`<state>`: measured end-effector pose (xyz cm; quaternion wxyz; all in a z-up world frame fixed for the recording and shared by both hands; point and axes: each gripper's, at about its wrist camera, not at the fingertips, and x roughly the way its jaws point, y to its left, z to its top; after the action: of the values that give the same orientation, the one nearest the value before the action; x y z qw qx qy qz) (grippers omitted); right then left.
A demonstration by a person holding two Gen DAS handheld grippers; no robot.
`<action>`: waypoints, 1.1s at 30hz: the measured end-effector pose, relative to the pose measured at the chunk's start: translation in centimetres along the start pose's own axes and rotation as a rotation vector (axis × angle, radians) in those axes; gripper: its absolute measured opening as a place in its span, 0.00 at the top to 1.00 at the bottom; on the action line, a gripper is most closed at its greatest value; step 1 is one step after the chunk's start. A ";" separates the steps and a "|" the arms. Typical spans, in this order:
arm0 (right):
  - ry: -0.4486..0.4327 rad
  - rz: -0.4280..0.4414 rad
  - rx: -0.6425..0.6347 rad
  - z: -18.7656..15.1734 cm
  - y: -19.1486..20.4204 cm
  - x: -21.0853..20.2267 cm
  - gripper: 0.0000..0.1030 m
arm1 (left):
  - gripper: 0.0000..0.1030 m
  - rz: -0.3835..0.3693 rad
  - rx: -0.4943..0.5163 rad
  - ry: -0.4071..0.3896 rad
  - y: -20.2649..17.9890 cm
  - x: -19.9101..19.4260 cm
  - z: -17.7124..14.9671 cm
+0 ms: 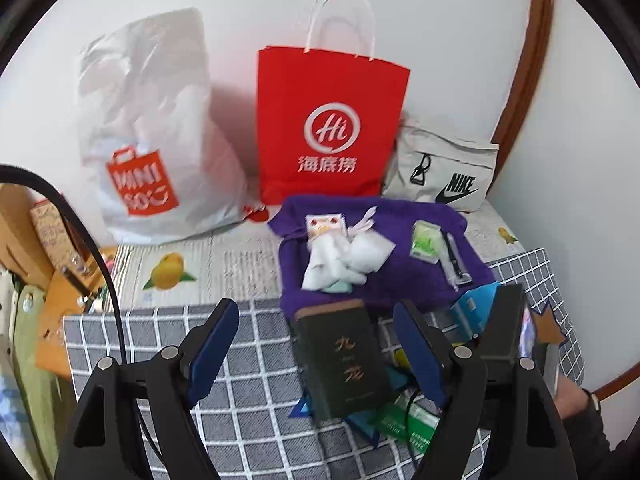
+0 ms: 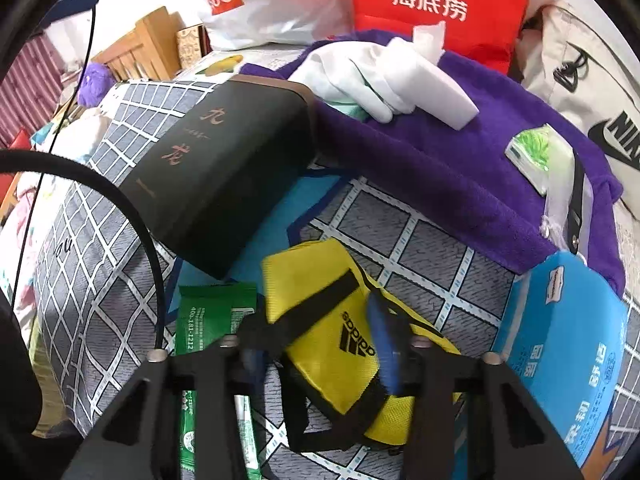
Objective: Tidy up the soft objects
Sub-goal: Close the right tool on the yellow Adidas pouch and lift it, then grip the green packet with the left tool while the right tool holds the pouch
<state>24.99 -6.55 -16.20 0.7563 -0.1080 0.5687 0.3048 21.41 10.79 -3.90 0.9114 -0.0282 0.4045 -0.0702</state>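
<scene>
Three bags (image 1: pixel 332 120), contents hidden.

My left gripper (image 1: pixel 312 352) has black angular arms, silver pivot bolts and ribbed blue pads. My right gripper (image 2: pixel 320 344) matches, and a black cable (image 2: pixel 132 216) loops beside it.

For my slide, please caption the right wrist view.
Right gripper closes on yellow Adidas pouch beside dark box.
</scene>
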 end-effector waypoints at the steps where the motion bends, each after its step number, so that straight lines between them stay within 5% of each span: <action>1: -0.011 -0.018 0.003 0.1 0.1 -0.4 0.72 | 0.24 0.002 -0.009 0.008 0.4 0.1 -0.4; 5: -0.048 -0.023 0.026 0.3 0.5 -2.3 0.81 | 0.24 0.012 -0.023 0.043 1.1 0.5 -2.2; 9: -0.060 0.002 0.072 0.0 0.1 -3.7 0.83 | 0.24 0.022 -0.036 0.087 1.6 1.2 -4.1; 13: -0.113 0.116 0.145 -0.5 -0.5 -5.5 0.84 | 0.24 0.014 -0.044 0.116 1.4 1.5 -5.9; 18: -0.187 0.125 0.212 -1.2 -0.9 -7.4 0.85 | 0.24 -0.031 -0.048 0.164 0.0 2.6 -8.5; 28: -0.314 0.058 0.231 -5.8 -1.0 -14.5 0.85 | 0.24 -0.120 -0.026 0.356 -5.9 6.6 -14.5; 33: -0.375 0.035 0.245 -9.0 -1.5 -17.9 0.85 | 0.24 -0.070 -0.059 0.402 -8.4 8.7 -15.6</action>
<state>15.78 -18.41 -2.82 0.8509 0.0532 0.4529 0.2610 14.74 1.29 -19.82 0.8081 -0.0543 0.5790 -0.0942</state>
